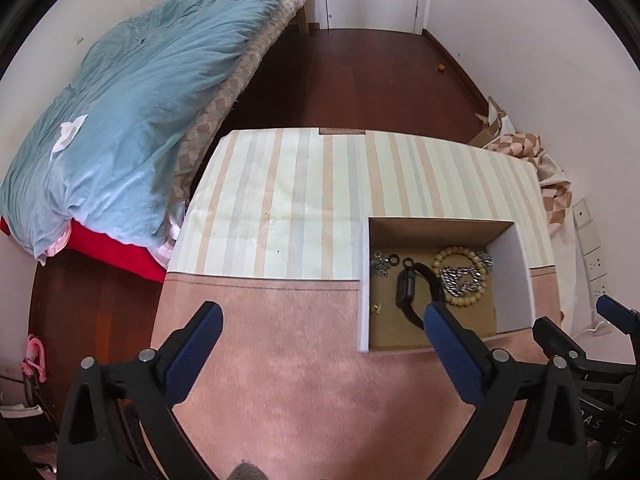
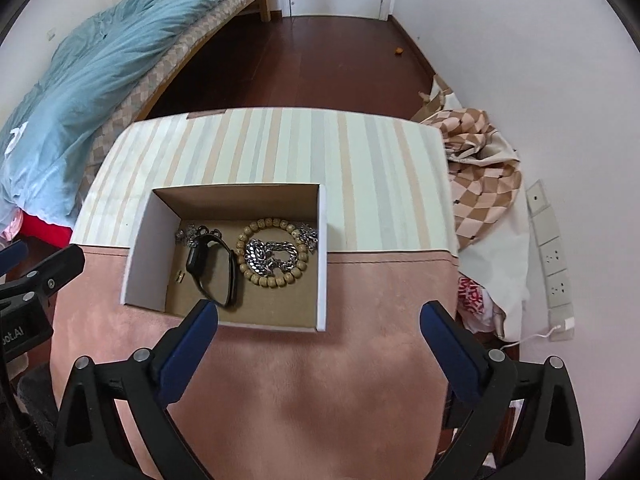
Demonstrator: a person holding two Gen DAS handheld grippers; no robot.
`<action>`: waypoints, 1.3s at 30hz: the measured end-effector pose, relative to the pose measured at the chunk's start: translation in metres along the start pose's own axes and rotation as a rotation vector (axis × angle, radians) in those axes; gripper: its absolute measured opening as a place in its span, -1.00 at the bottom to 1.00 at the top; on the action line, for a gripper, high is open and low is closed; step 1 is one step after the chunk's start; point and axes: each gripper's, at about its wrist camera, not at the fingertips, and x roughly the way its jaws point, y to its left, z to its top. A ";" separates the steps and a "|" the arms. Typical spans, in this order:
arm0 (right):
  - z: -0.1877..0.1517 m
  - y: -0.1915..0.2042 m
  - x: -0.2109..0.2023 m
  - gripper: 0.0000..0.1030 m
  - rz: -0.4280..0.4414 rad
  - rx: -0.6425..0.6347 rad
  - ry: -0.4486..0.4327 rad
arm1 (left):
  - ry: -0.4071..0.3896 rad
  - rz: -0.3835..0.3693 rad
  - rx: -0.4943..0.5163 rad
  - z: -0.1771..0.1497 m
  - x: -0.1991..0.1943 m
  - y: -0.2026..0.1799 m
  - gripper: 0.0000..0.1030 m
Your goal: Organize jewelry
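Left gripper and right gripper: jaws spread wide, empty, blue ribbed pads, above pink suede-like cloth. Cardboard box, white outside, brown inside, open top, on cloth. Inside: black smartwatch on looped strap, wooden bead bracelet ringing chunky silver chain, small silver pieces at back. Striped fabric beyond box.

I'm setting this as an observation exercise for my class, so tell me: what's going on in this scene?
A person is sorting jewelry with two hand-held grippers. The cardboard box on the table already holds a black watch, a wooden bead bracelet, a silver chain and a few small pieces. The left gripper and right gripper are both open and empty, near the box's front edge. No jewelry shows outside the box.
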 end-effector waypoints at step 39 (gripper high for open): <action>-0.114 0.000 -0.291 1.00 -0.027 0.028 -0.412 | -0.292 -0.055 -0.031 -0.099 -0.240 0.014 0.99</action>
